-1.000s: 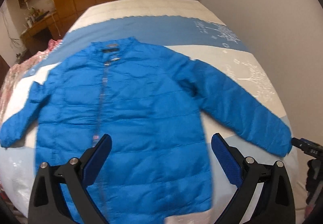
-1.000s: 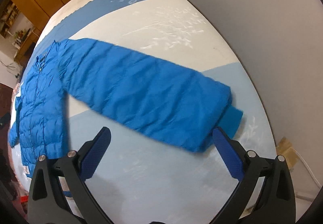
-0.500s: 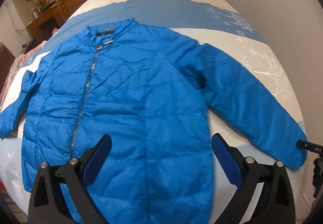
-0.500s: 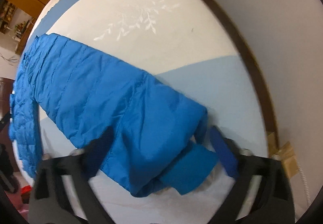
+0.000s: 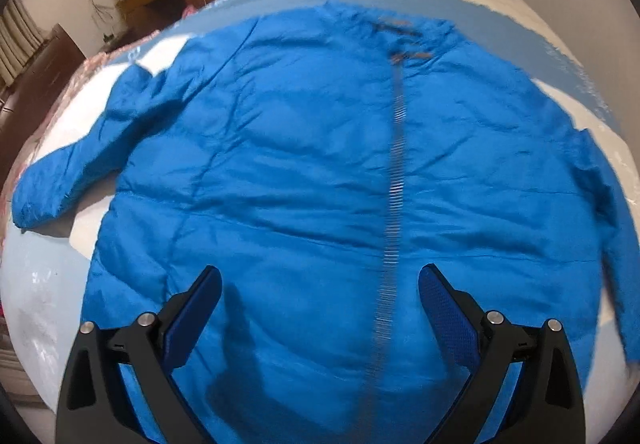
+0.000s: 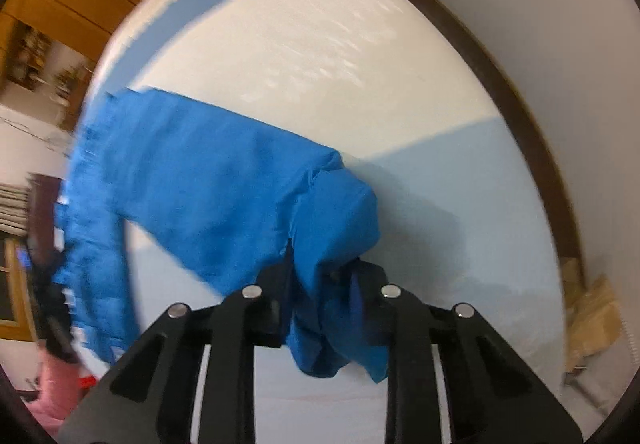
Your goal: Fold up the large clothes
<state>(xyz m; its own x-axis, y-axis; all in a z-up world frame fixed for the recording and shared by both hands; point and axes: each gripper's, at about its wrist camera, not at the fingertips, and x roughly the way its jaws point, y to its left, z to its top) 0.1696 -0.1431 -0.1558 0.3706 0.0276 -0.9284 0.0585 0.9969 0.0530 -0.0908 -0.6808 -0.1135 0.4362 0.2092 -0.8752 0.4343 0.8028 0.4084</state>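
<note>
Left view: the blue jacket lies flat on the bed, zip up. The left gripper hangs over its lower part, jaws wide apart.

Right view: the right gripper has just been closing and pinches the sleeve end

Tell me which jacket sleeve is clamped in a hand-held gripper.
The sleeve on the wall side of the bed: its cuff end is bunched between the right hand-held gripper pads. The other sleeve lies flat and untouched; the left hand-held gripper is open over the jacket body.
</note>
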